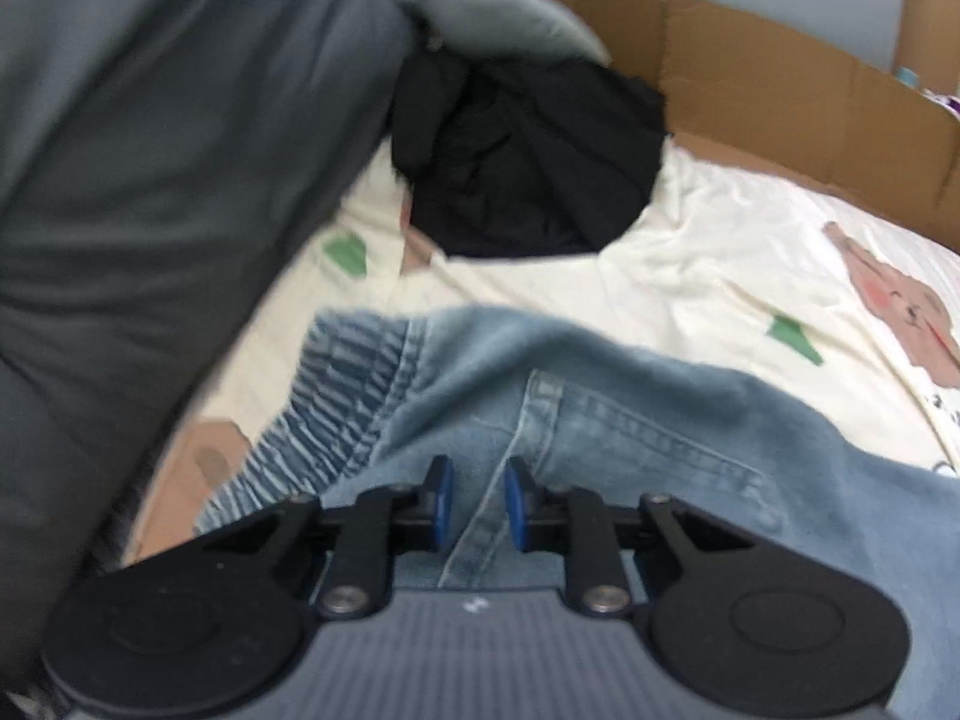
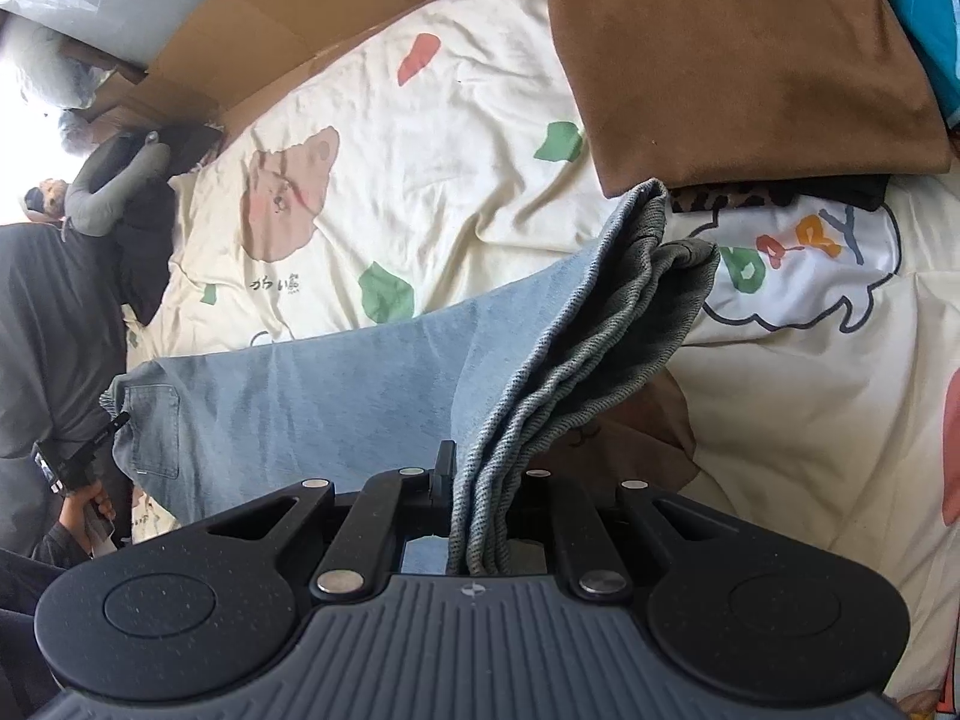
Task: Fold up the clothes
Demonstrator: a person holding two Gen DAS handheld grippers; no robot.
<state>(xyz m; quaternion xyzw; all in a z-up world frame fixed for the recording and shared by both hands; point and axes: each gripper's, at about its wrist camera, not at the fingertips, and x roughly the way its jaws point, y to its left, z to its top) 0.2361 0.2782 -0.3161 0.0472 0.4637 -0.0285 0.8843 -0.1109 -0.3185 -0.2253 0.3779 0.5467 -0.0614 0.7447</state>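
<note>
Right up against the left wrist lens, the left gripper [image 1: 478,501] is hanging over the jeans [image 1: 600,420], its blue pads [image 1: 515,504] sitting a little apart with a seam fold of denim running up between them; can't honestly tell whether they're pinching it, since the shot is blurry, so I'm calling that one unclear. Using the jeans as the landmark: to their left a person's dark grey clothing [image 1: 150,210] is filling the frame, beyond them a crumpled black garment [image 1: 528,162] is lying on the cream bedsheet [image 1: 720,264], and past that some brown cardboard [image 1: 780,78] is standing along the far edge. The elastic waistband [image 1: 336,396] is sitting at the jeans' left end. Over in the right wrist view, the right gripper [image 2: 474,480] is clamping down tight on a bunched edge of the jeans [image 2: 336,384], showing the greyish inside of the denim and lifting it so the cloth is draping back down toward the bedsheet [image 2: 450,150]. Left of the jeans there, a hand [image 2: 90,510] is gripping the other tool by the back pocket [image 2: 153,429]. Beyond the jeans to the right, a brown folded fabric [image 2: 738,54] is resting on a dark stack.
</note>
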